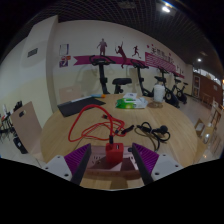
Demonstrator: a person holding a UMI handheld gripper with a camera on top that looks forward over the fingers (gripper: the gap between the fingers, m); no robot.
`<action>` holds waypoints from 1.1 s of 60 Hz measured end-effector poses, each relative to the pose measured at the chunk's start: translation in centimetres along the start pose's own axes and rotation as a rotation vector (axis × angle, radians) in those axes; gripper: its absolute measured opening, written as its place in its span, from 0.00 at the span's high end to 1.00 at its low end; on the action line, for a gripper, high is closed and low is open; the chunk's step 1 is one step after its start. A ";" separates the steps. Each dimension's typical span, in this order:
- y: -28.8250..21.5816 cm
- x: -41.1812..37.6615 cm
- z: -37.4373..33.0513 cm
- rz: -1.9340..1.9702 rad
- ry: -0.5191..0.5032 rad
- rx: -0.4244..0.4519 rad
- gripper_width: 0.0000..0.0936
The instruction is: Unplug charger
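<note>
A red charger (114,152) stands upright between my fingers, on a pale strip (112,176) that lies across the near edge of the wooden table (60,135). A red cable (85,124) runs from the charger and loops across the table beyond it. My gripper (112,162) is open. Its purple pads (82,158) sit on either side of the charger, with a gap at each side. The charger's plug end is hidden.
A coiled black cable (150,130) lies ahead to the right. Farther back on the table are a white bottle (158,92), a green packet (128,102) and a dark flat slab (80,103). Exercise bikes (110,72) stand along the far wall.
</note>
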State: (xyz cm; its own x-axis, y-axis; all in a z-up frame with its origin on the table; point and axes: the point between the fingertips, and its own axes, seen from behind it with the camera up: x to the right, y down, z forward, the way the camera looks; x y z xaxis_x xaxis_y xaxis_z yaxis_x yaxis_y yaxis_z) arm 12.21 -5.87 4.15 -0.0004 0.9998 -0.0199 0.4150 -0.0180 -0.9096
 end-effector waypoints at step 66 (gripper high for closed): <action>-1.7 12.3 12.3 0.036 0.190 -0.364 0.55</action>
State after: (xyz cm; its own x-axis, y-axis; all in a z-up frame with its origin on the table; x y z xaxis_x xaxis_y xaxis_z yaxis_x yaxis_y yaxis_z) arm 0.35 6.34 0.36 0.1743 0.9829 0.0590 0.7067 -0.0831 -0.7027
